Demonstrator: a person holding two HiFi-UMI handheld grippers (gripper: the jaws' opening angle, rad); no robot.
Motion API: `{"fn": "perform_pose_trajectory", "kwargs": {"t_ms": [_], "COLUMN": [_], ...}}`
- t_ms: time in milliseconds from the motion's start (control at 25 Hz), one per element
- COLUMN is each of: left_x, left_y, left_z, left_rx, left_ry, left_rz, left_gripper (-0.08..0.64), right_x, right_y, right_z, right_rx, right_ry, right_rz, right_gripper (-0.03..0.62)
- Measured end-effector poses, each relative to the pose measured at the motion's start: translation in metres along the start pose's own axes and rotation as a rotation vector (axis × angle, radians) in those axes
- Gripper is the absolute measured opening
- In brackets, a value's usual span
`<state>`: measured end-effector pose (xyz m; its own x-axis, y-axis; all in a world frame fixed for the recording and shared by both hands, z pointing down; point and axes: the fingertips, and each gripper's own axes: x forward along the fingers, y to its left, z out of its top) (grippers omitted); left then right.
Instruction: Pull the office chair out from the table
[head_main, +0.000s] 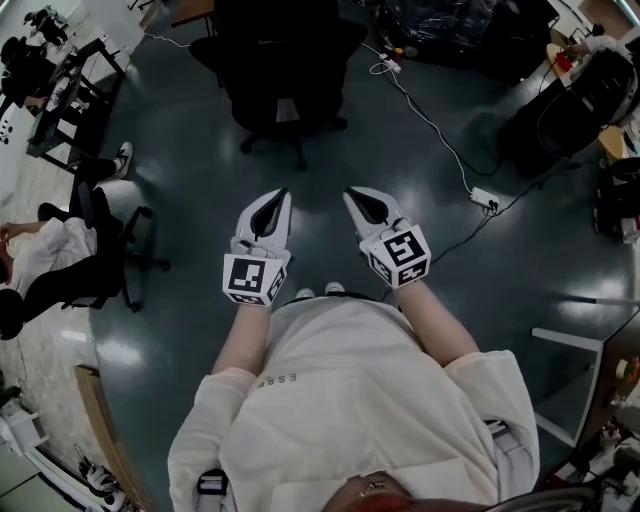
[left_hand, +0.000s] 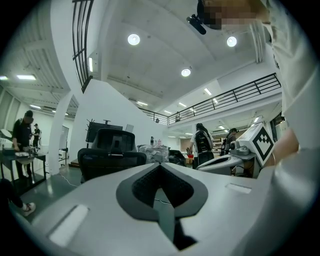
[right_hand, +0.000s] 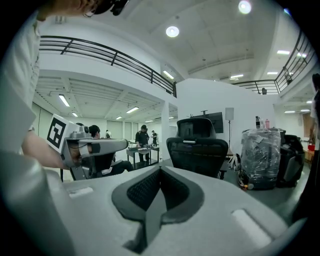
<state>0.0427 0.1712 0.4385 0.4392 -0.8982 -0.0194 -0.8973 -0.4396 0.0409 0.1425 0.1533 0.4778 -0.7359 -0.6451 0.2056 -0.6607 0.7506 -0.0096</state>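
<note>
A black office chair (head_main: 285, 70) stands on the dark floor ahead of me, its back toward me; a brown table edge (head_main: 195, 12) shows just beyond it. My left gripper (head_main: 282, 193) and right gripper (head_main: 351, 193) are held side by side in front of my body, well short of the chair and pointing at it. Both are shut with nothing between the jaws. The chair (left_hand: 107, 152) also appears beyond the shut left gripper (left_hand: 160, 165) in the left gripper view. In the right gripper view the chair (right_hand: 197, 149) stands past the shut right gripper (right_hand: 160, 169).
A white cable and power strip (head_main: 485, 200) run across the floor at the right. A seated person (head_main: 40, 262) is at the left on another chair. A second black chair (head_main: 580, 100) and a plastic-wrapped pile (right_hand: 260, 157) stand at the right.
</note>
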Motion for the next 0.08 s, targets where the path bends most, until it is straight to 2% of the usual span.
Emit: {"fn": "perform_pose_trajectory", "kwargs": {"t_ms": [80], "left_x": [0.0004], "left_y": [0.0018], "left_z": [-0.0014], "left_rx": [-0.003], "left_ry": [0.002], "left_rz": [0.000], "left_gripper": [0.017], "right_x": [0.0015], "right_y": [-0.0002], "right_z": [-0.0006], "right_rx": [0.002], "right_ry": [0.001], "right_rz": [-0.003], "right_gripper": [-0.009]}}
